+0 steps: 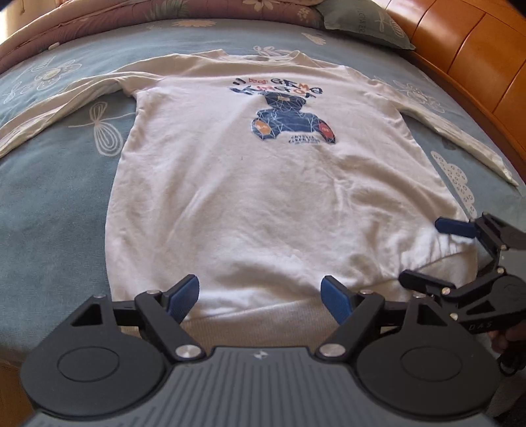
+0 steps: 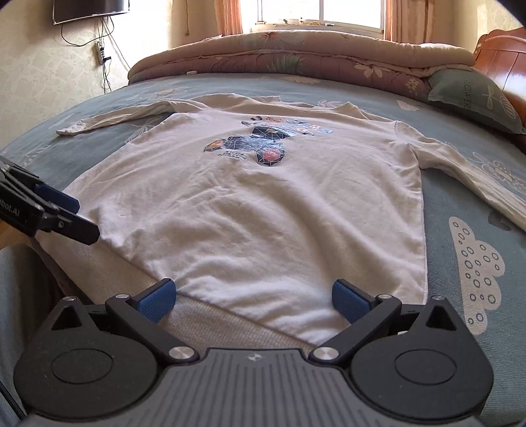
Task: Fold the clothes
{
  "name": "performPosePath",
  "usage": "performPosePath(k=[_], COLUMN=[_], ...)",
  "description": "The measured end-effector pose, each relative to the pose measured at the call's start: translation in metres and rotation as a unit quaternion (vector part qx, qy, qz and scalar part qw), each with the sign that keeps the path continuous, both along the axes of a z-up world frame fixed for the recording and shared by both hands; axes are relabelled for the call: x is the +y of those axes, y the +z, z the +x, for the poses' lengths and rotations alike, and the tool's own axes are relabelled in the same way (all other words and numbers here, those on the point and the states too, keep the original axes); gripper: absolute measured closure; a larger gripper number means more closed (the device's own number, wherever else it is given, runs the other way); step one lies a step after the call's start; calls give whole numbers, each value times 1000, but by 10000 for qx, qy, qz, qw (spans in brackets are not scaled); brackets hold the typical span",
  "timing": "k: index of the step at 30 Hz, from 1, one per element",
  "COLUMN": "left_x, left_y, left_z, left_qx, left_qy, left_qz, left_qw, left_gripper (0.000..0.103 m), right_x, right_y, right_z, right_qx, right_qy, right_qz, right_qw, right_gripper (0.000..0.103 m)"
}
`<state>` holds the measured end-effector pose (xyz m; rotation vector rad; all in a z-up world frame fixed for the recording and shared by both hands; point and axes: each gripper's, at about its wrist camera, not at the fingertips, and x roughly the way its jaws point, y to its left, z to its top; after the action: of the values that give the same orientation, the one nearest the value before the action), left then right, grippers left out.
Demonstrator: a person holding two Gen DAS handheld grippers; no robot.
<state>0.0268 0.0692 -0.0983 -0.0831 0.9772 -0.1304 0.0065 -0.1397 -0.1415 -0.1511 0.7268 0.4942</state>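
Observation:
A white long-sleeved shirt (image 1: 263, 184) with a blue bear print lies flat, front up, on the bed, both sleeves spread out to the sides. Its ribbed hem (image 1: 263, 323) faces me. My left gripper (image 1: 261, 300) hovers open over the hem near its left half, nothing pinched between the blue pads. My right gripper (image 2: 253, 300) is open above the hem's right part of the same shirt (image 2: 263, 203). In the left wrist view the right gripper (image 1: 427, 253) shows at the shirt's lower right corner, jaws apart. The left gripper (image 2: 77, 218) appears at the left edge of the right wrist view.
The bed has a blue-grey flowered sheet (image 1: 56, 184). A rolled quilt (image 2: 296, 56) and a green pillow (image 2: 473, 98) lie at the far side. A wooden headboard (image 1: 476, 65) runs along the right. A window and a wall screen (image 2: 90, 10) are beyond the bed.

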Motion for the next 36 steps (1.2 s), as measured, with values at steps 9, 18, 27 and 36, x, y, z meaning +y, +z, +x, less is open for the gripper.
performPosePath(k=[9,18,27,36], left_x=[-8,10,20,4], left_y=[22,-20,-22,3], left_z=[64,55,36,54], left_qx=[-489,-147,-285,-441], left_qy=[89,324,483,373], left_qz=[282,-143,-406,-346], left_qw=[9984,9993,9976,9977], left_gripper=[21,14,13,12], right_x=[-2,31,42,-15], right_y=[1,37,2,26], right_z=[-7,32,30,15], right_qx=[-59,-413,53,472], right_qy=[7,-10,-117,-429], right_qz=[3,174,-82,985], right_qw=[10000,9990,9999,9931], right_gripper=[0,0,0,0])
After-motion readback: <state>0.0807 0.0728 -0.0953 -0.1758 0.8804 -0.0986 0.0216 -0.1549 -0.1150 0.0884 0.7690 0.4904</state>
